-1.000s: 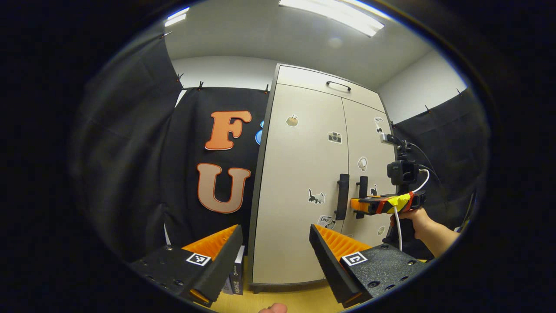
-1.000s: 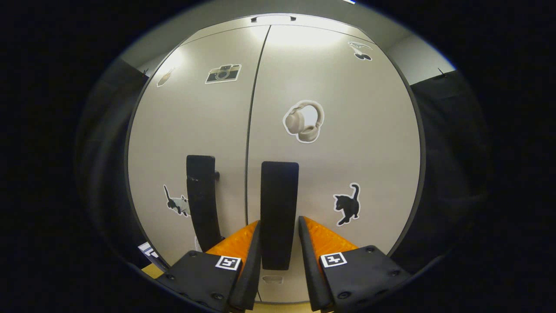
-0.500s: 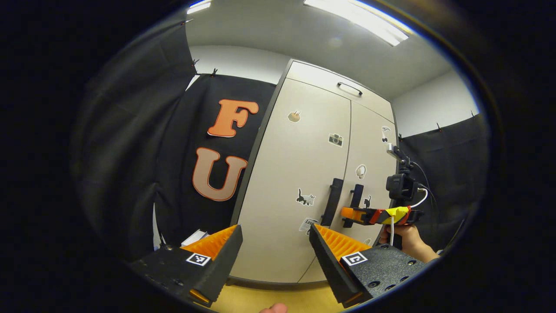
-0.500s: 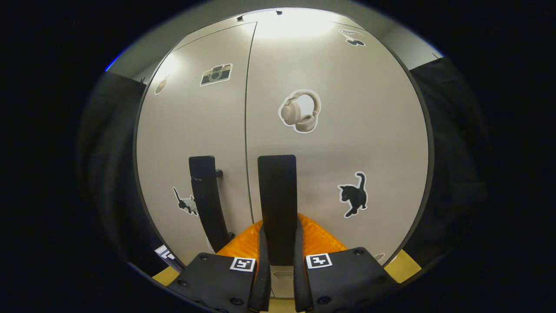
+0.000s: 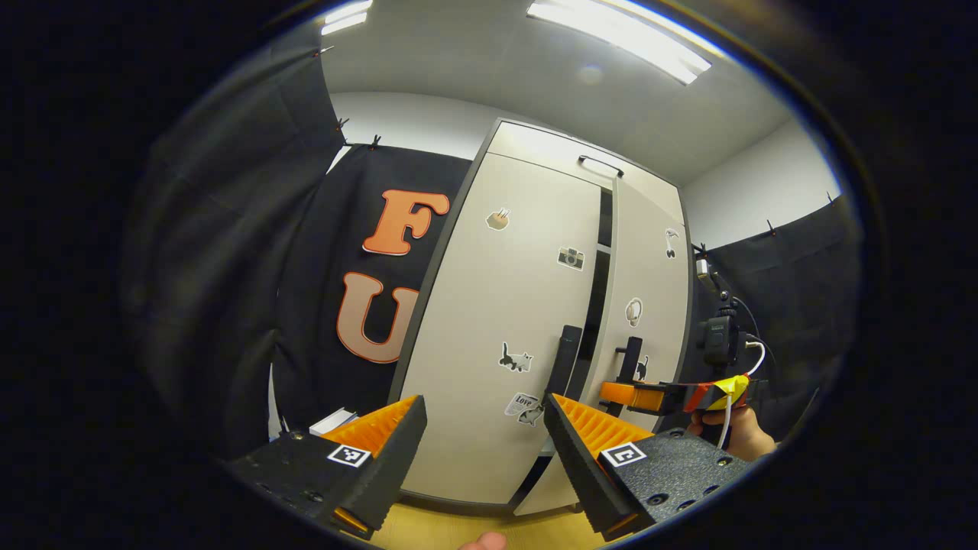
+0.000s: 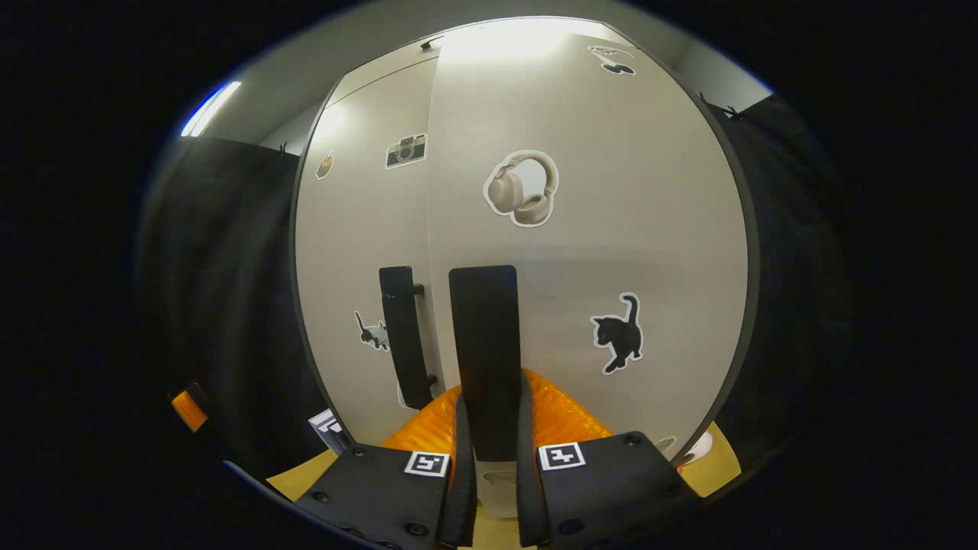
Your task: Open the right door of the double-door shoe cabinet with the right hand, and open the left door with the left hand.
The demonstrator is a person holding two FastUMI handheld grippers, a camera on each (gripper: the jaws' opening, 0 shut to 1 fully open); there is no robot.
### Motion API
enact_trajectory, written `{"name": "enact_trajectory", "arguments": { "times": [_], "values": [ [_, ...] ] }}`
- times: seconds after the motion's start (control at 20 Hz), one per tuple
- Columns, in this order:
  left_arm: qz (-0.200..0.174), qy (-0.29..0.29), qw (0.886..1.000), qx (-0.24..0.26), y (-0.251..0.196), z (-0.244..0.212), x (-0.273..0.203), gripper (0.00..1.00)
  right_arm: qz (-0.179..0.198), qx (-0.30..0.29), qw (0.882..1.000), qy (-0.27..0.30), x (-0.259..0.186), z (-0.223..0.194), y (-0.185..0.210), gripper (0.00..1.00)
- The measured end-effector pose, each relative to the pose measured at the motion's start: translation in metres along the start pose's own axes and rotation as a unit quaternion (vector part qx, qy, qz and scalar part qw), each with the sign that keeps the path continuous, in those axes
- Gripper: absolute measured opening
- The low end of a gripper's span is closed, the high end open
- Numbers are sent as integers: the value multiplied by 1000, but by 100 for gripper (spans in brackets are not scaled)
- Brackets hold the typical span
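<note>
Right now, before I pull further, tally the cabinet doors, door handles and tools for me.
Tall beige cabinet doors: 2 (left door, right door)
Vertical black bar handles: 2 (left handle, right handle)
Two-finger tools: 2 (left tool, right tool)
Total: 6

A test booth set up inside a plain room is shown. Black cloth [image 5: 229, 252] is clipped up as walls on both sides. White room walls [image 5: 405, 122] and long ceiling lights [image 5: 619, 34] are seen above it. A tall pale shoe cabinet [image 5: 497, 305] is stood against the cloth, and stickers [image 6: 521, 188] of a cat, a camera and headphones are stuck on its doors. A wooden floor [image 5: 435, 531] is seen below.
</note>
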State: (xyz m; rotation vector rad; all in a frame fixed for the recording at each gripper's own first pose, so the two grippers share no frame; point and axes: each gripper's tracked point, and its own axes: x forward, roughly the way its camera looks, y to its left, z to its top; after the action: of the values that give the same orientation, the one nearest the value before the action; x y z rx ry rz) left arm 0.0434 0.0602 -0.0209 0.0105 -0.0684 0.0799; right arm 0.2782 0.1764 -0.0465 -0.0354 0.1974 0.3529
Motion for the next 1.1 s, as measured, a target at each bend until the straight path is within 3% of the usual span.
{"name": "enact_trajectory", "arguments": {
  "times": [0.55,0.6,0.65,1.1],
  "values": [
    [-7,-1,1000,23,-25,-2,0,94,57,-5,998,-5,-35,1,-6,29],
    [-7,-1,1000,25,-27,-2,1,94,63,2,998,-5,-41,0,-5,34],
    [-9,0,1000,25,-30,-3,4,94,67,6,998,-6,-45,1,-5,29],
    [-26,11,999,20,-55,-13,6,97,66,3,998,-15,-70,1,-27,29]
  ]
}}
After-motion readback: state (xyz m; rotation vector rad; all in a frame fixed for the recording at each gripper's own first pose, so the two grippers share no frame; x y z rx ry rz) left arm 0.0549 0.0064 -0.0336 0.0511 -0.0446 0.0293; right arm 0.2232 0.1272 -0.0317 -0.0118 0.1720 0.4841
